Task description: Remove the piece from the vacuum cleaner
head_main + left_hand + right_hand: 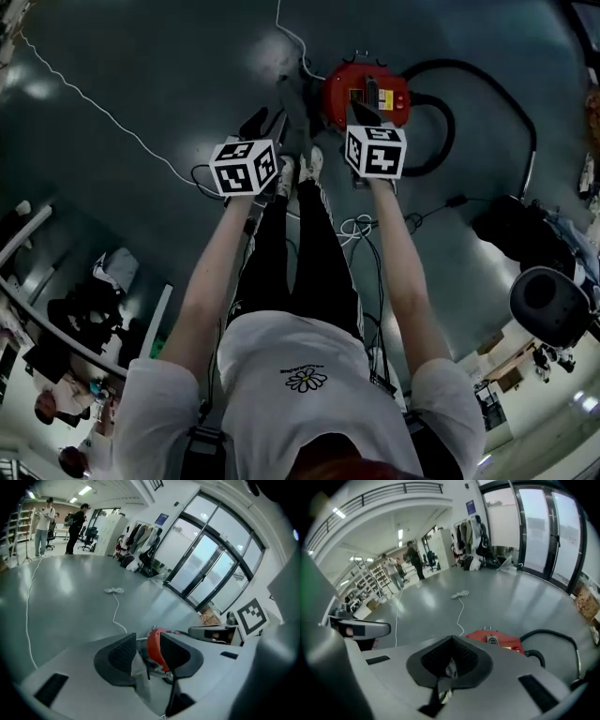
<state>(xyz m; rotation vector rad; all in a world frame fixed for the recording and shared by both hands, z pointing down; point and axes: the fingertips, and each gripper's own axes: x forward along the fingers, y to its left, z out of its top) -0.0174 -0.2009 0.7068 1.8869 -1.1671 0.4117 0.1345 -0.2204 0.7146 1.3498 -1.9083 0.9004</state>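
The red vacuum cleaner (367,92) stands on the grey floor just ahead of the person's feet. A grey elongated piece (294,105) lies against its left side. My left gripper (267,125) hovers over that piece. Its jaws stand open in the left gripper view (146,648), framing the red body (155,645) with nothing pressed between the pads. My right gripper (362,112) sits over the vacuum's near edge. In the right gripper view (451,660) its jaws are shut, and the red vacuum (494,640) shows just beyond them.
A black hose (487,94) loops from the vacuum to the right. A white cable (94,103) runs across the floor at left. A black bag (511,230) and a round black stool (553,300) stand at the right. People (44,520) and shelves are far off.
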